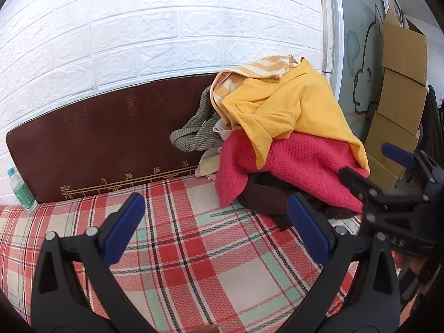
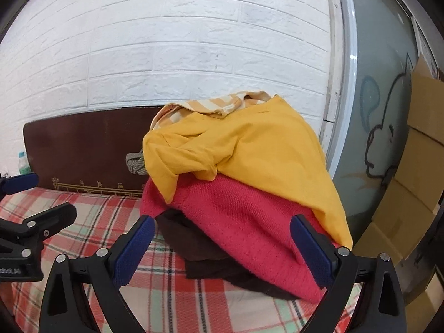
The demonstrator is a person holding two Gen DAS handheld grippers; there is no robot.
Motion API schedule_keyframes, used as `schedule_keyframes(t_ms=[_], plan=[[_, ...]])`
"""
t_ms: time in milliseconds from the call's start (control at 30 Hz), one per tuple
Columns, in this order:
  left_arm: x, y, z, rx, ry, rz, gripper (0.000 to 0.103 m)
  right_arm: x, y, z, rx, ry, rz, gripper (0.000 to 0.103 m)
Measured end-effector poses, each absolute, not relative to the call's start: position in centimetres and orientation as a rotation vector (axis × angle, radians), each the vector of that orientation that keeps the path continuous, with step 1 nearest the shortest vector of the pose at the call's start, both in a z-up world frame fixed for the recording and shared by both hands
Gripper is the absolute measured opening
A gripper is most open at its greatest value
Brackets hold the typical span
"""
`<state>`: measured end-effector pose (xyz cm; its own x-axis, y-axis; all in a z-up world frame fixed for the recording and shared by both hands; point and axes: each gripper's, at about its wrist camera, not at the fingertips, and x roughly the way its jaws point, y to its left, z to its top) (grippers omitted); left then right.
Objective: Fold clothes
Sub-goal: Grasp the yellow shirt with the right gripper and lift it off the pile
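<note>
White brick wall (image 2: 166,41) backs plaid bed (image 1: 194,249); left gripper (image 1: 213,222) and right gripper (image 2: 222,238) fingers spread

Looking along our right gripper (image 2: 222,238), the blue-padded fingers are spread wide with nothing between them, aimed right at the laundry heap. On top we've got a yellow shirt (image 2: 249,149) draped over a pink knit sweater (image 2: 244,222), and a dark brown garment (image 2: 199,252) pokes out underneath onto the plaid sheet (image 2: 91,222). A striped yellow-and-white piece (image 2: 211,105) peeks out at the very top. Our left gripper (image 2: 36,208) shows at the left edge, also apart. A water bottle (image 2: 23,163) stands by the dark headboard (image 2: 88,144), cardboard boxes (image 2: 419,166) far right.
</note>
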<state>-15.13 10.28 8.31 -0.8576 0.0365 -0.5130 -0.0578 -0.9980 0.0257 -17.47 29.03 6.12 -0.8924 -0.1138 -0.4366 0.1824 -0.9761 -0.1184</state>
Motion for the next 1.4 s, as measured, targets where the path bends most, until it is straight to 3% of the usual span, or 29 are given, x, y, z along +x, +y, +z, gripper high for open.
schedule_keyframes(t_ms=[100,333,533,667,733,800,900,1133,1400], plan=[[-16.5,10.5,8.2,-0.818,0.054,2.976,0.103,-20.9,28.5,5.8,0.700,0.329,-2.888,0.084],[-19.7,10.0,7.0,-0.862,-0.001,2.973,0.103,-27.0,26.0,4.3,0.698,0.493,-2.797,0.083],[-21.0,9.2,5.3,-0.895,-0.006,2.967,0.103,-30.6,23.0,3.4,0.607,0.748,-2.778,0.080],[-21.8,8.5,4.2,-0.927,-0.020,2.965,0.103,-32.0,22.2,3.6,0.617,0.808,-2.731,0.057],[-22.2,8.2,3.7,-0.939,-0.025,2.965,0.103,-32.9,22.0,3.5,0.675,0.830,-2.705,0.033],[-22.4,8.0,3.4,-0.947,-0.030,2.960,0.103,-33.3,22.8,4.0,0.695,0.748,-2.690,0.019],[-22.4,7.8,3.1,-0.946,-0.042,2.956,0.103,-33.2,24.6,5.3,0.723,0.589,-2.683,0.012],[-21.4,8.5,3.9,-0.902,-0.027,2.929,0.103,-30.7,31.6,12.6,0.639,0.078,-2.611,0.009],[-18.7,10.4,7.1,-0.783,-0.011,2.879,0.103,-25.5,39.8,21.9,0.493,-0.168,-2.618,0.008]])
